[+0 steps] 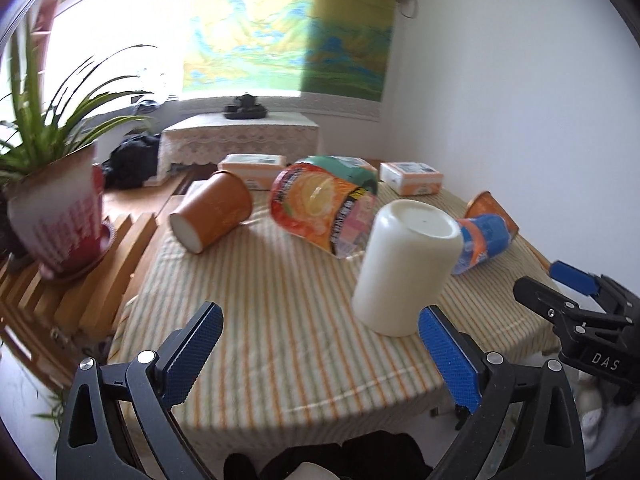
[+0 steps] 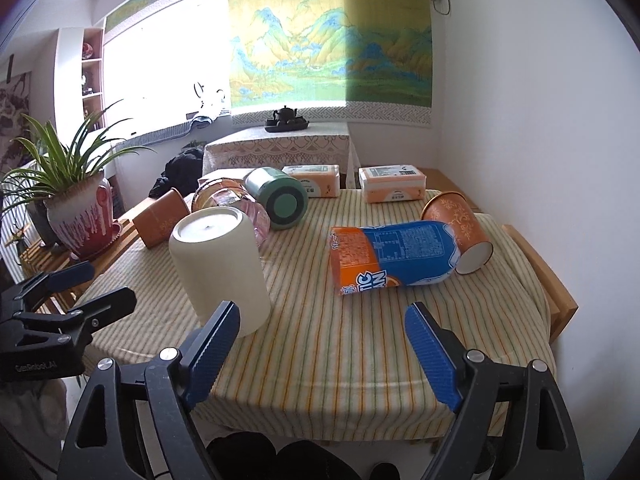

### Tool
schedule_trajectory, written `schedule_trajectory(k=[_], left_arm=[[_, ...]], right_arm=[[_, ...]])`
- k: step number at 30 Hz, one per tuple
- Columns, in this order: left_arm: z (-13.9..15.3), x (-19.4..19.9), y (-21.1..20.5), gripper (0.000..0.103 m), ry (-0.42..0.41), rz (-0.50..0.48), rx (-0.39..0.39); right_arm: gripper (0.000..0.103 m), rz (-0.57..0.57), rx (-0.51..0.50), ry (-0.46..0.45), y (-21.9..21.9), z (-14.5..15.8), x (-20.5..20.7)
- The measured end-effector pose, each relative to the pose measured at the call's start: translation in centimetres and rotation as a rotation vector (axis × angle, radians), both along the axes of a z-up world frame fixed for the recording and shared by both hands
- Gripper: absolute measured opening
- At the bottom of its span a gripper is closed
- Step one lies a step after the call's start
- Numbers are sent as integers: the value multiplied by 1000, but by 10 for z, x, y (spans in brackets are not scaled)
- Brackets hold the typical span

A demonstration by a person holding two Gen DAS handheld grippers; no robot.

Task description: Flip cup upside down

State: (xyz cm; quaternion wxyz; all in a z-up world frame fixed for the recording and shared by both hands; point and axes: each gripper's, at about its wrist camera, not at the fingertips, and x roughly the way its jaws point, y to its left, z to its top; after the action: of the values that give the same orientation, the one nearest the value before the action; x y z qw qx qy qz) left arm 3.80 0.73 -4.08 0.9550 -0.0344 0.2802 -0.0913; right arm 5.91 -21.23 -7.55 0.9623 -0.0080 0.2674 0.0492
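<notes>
A cream cup (image 1: 404, 268) stands upside down, base up, on the striped tablecloth (image 1: 280, 320); it also shows in the right wrist view (image 2: 220, 264). My left gripper (image 1: 320, 344) is open and empty, pulled back from the cup, which stands just beyond its right finger (image 1: 448, 356). My right gripper (image 2: 322, 344) is open and empty, with the cup just beyond its left finger (image 2: 214, 344). Each gripper shows in the other's view, the right one (image 1: 572, 300) and the left one (image 2: 60, 300).
Lying on the table are two orange paper cups (image 1: 212, 212) (image 2: 460, 228), an orange-printed bottle (image 1: 320, 208), a blue and orange bottle (image 2: 392, 252) and a green canister (image 2: 280, 200). Two tissue packs (image 2: 392, 184) sit at the back. A potted plant (image 1: 56, 208) stands left.
</notes>
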Motion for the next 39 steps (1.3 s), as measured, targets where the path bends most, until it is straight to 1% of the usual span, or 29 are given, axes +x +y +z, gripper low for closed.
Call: schedule_trajectory(k=[2,3,8,15,18,26,39], left_arm=[[1,-7,6,100,-13,58,11],[2,-11,8,100,-23,88,29],[8,-20,13,100,-51,161,77],[14,-28,8,100,-83,193,105],[15,-27,8,102,-84,196,99],[17,-29,8,102,-89,208,103],[17,-28,2,102,-91,199,112]], right_arm=[[82,-15,1,-12,2,0,-2],[82,-24,-4,-22,3,0,-3],[85,-46,-36,-55,10,1,-7],[86,-65,-48,-88,13,2,-12],[87,-67,-53,-92,14,2,-13],[87,-78,-42,-92,11,1,-13],[87,-88,-33,-92,8,-1,-13]])
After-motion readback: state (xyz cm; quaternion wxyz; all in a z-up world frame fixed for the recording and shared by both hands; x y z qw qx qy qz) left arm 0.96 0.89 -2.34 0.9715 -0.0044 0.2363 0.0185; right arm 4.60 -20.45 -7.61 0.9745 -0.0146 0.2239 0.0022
